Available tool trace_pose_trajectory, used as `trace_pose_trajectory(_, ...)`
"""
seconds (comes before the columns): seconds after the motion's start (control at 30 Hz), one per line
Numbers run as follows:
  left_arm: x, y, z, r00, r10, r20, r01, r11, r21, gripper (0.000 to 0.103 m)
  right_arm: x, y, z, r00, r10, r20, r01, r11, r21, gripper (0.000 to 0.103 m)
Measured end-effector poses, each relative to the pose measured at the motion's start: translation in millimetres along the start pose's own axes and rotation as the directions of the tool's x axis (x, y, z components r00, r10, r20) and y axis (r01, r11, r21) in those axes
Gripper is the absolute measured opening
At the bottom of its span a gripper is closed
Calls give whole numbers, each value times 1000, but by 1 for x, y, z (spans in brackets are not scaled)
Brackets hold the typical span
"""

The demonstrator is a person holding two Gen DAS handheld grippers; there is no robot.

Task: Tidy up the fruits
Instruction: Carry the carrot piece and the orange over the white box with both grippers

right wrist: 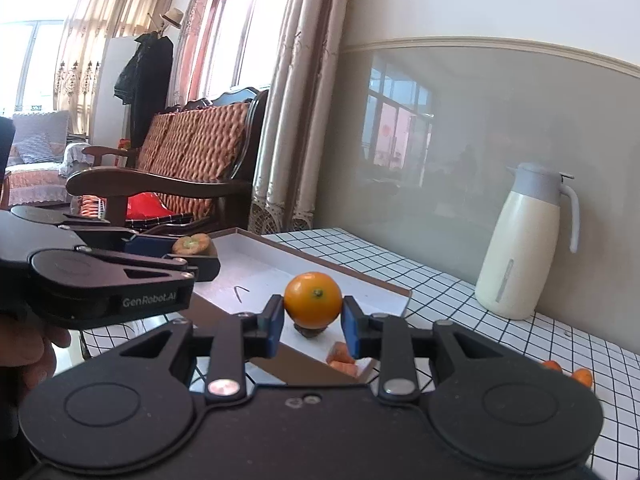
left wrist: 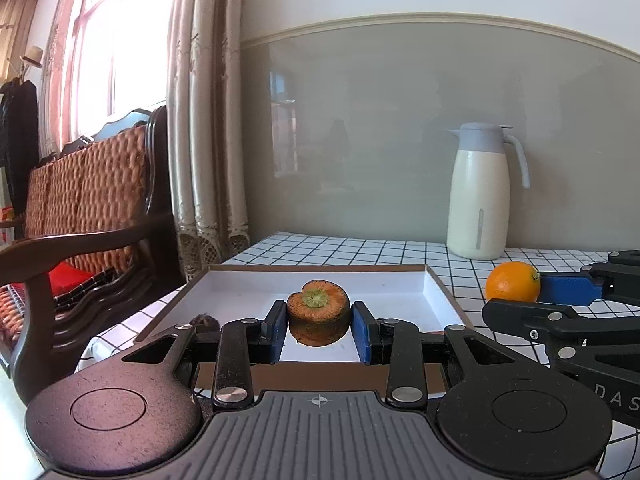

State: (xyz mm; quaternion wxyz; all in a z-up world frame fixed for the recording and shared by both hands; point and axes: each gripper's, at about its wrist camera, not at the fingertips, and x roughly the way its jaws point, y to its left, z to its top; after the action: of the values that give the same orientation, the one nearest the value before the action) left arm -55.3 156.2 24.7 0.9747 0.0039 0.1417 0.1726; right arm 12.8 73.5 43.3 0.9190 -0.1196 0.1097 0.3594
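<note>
My left gripper [left wrist: 319, 322] is shut on a flat orange-brown persimmon [left wrist: 318, 304] with a green calyx, held just above the shallow white tray [left wrist: 434, 288]. My right gripper [right wrist: 313, 320] is shut on a round orange [right wrist: 313, 298] over the tray's near right corner. In the left wrist view that orange [left wrist: 513, 282] shows at the right, between the right gripper's fingers. The right wrist view shows the left gripper [right wrist: 192, 251] with the persimmon [right wrist: 191, 243] over the tray's [right wrist: 340, 269] left side.
A cream jug [left wrist: 482, 196] stands at the back of the checked tablecloth [left wrist: 360, 250]. A brown fruit [right wrist: 310, 332] and orange pieces [right wrist: 342, 358] lie in the tray; small orange fruits [right wrist: 582, 376] lie on the cloth at right. A wooden bench [left wrist: 92, 200] stands left of the table.
</note>
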Motion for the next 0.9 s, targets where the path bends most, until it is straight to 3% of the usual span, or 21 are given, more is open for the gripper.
trace_pose_trajectory(0.43, 6, 22, 2, 999, 41, 5, -41, 999, -20, 35, 11, 12, 10, 998, 54, 25, -53, 998, -19, 22)
trace_pose_trajectory(0.9, 28, 34, 17, 998, 60, 16, -60, 998, -30, 35, 34, 10, 29, 998, 45, 42, -44, 999, -30, 22)
